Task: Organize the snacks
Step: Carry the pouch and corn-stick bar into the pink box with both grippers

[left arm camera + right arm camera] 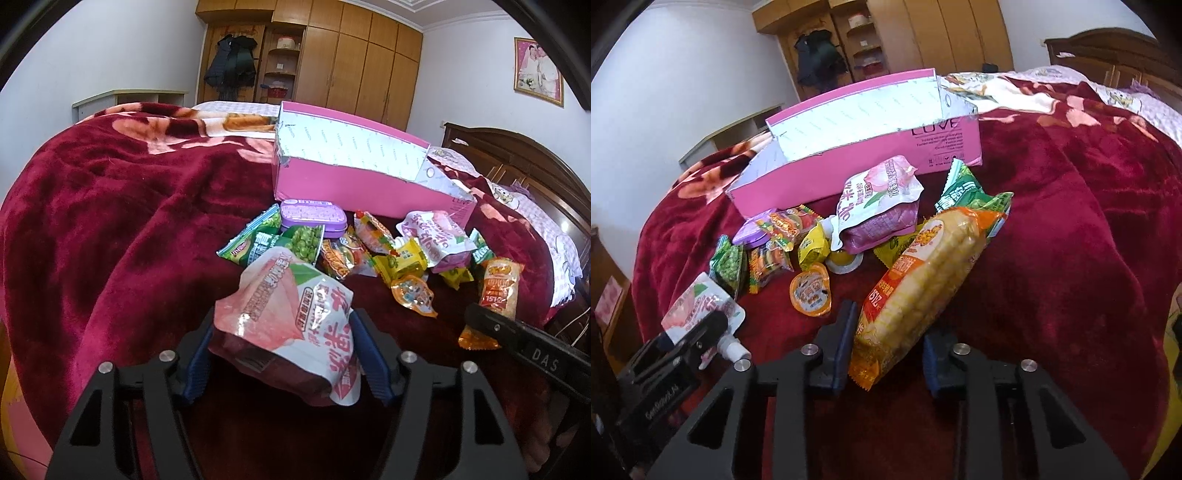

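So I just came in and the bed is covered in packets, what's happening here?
A person with a gripper in each hand is sorting snacks on the red blanket. The left gripper holds a pink drink pouch; the right gripper has its jaws around a corn packet. The pink box behind the pile looks empty from here.

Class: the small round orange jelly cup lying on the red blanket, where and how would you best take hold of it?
Grip the jelly cup across its round rim, coming from above. It appears to lie flat, foil lid up, on the blanket, clear of neighbouring packets, so opposite edges look reachable.
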Available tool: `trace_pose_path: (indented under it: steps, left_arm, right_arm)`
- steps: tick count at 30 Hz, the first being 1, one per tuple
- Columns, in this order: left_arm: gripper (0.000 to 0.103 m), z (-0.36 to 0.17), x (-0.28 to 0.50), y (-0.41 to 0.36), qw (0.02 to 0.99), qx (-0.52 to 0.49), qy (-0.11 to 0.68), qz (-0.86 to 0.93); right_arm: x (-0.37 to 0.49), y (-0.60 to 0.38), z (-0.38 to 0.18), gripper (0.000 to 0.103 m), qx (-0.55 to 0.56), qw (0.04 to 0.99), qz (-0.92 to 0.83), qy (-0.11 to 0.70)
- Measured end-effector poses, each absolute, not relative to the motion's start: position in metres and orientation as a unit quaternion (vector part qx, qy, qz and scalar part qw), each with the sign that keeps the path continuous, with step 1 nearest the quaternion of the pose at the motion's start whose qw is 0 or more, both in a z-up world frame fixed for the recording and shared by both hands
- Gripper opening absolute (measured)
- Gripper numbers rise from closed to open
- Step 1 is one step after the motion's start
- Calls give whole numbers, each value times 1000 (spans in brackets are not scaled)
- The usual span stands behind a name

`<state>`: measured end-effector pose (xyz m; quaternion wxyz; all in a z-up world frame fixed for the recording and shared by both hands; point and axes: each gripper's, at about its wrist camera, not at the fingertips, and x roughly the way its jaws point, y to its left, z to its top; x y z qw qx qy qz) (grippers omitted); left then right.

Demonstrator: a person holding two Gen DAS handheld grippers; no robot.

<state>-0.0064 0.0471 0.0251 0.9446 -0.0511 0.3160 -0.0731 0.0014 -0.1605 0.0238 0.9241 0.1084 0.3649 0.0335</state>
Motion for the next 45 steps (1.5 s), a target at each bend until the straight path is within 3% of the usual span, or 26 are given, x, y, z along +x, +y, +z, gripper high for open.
trace_pose_path:
  steps: [23, 45]
  left_arm:
    - [72, 72, -19, 33, 954, -40, 280, -101]
    - [72, 124, 37, 5, 961, -13, 250, -117]
  right_arm:
    - [-24, -156, 63, 26, 48, 944, 90, 315]
    - [19, -172, 101, 26, -7, 944, 100, 314]
